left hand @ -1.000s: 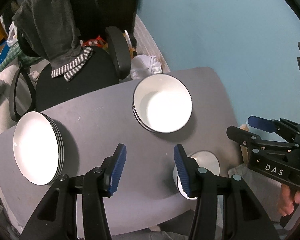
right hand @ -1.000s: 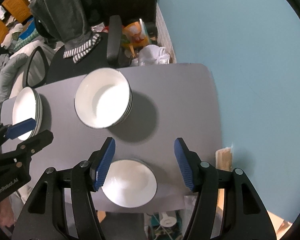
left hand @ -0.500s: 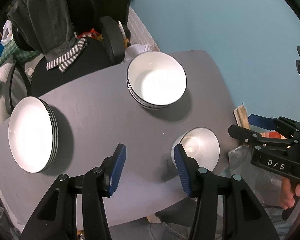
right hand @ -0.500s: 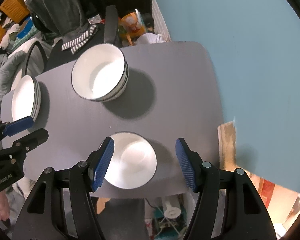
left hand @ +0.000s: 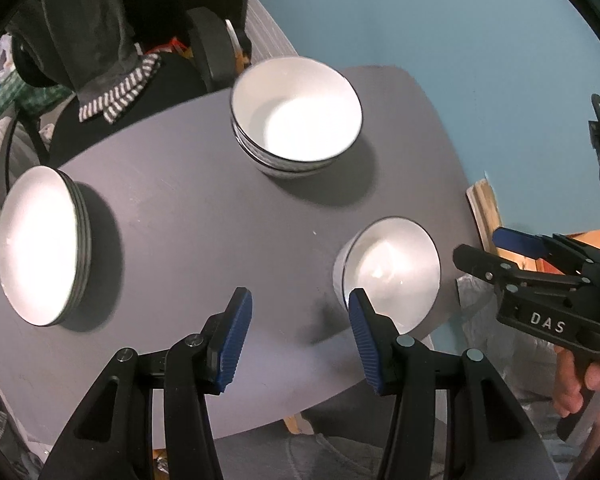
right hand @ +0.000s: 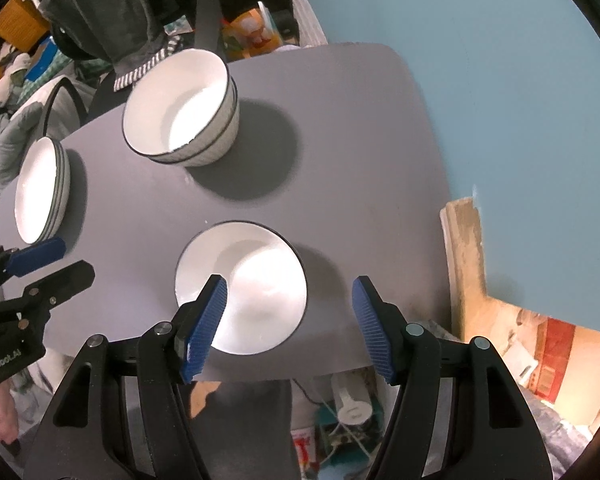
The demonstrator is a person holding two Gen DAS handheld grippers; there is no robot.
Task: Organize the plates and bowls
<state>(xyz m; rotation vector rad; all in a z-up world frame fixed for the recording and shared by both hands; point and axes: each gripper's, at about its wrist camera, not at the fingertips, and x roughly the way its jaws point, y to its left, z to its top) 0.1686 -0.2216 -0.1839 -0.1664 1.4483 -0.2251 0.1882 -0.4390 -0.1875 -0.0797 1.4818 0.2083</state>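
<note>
Left wrist: your left gripper (left hand: 300,336) hangs spread and empty over the grey table (left hand: 188,216), plate stack (left hand: 40,248) at left, bowl stack (left hand: 296,116) upper centre.
Right wrist: your right gripper (right hand: 288,320) gapes wide above the lone bowl (right hand: 256,276) at lower centre, gripping nothing. That bowl sits near the table's edge; a clumsy pinch on the rim could tip it off.

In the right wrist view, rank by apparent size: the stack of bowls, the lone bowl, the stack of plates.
1. Stack of white black-rimmed bowls and single white black-rimmed bowl: they look about alike; the single one sits nearer the camera, so I won't rank them.
2. Stack of white plates: smallest-looking, but farthest and seen obliquely.
</note>
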